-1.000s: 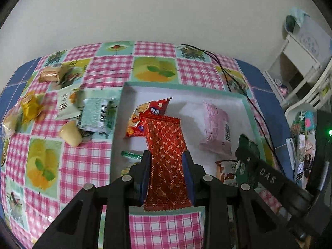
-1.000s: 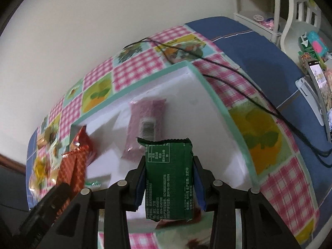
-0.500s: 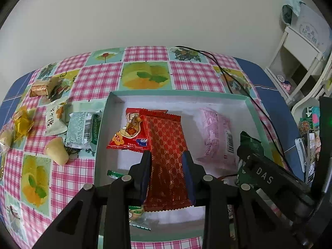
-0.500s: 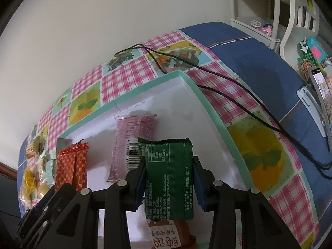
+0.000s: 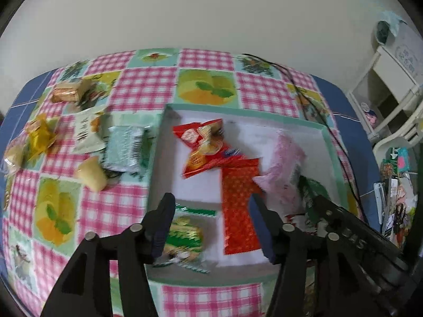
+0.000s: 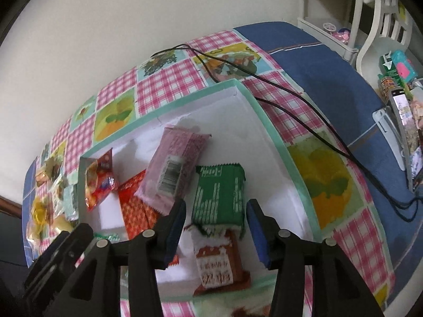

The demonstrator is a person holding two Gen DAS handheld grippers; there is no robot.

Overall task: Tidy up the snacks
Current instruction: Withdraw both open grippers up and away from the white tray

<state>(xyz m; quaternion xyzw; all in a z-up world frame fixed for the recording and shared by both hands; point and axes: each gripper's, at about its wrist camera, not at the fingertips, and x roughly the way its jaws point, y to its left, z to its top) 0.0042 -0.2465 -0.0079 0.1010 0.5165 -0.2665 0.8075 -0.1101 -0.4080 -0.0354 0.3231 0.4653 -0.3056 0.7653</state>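
A white tray with a mint rim (image 5: pixel 327 142) (image 6: pixel 275 137) holds several snacks. My left gripper (image 5: pixel 214 216) is open above it; the red patterned packet (image 5: pixel 239 206) (image 6: pixel 134 211) lies loose in the tray between its fingers. My right gripper (image 6: pixel 215 219) is open; the green packet (image 6: pixel 218 198) lies in the tray between its fingers, over a brown packet (image 6: pixel 219 266). A pink packet (image 5: pixel 283 169) (image 6: pixel 174 166) and a red cartoon packet (image 5: pixel 206 145) (image 6: pixel 99 182) also lie in the tray.
Several loose snacks lie on the checked cloth left of the tray, among them a pale green packet (image 5: pixel 124 150) and a yellow candy (image 5: pixel 39 137). A black cable (image 6: pixel 277 84) runs past the tray's right side. White furniture (image 5: pixel 391 79) stands beyond the table.
Both grippers have opened. The red patterned packet and the green packet have dropped into the tray. The pink packet now overlaps the red one.
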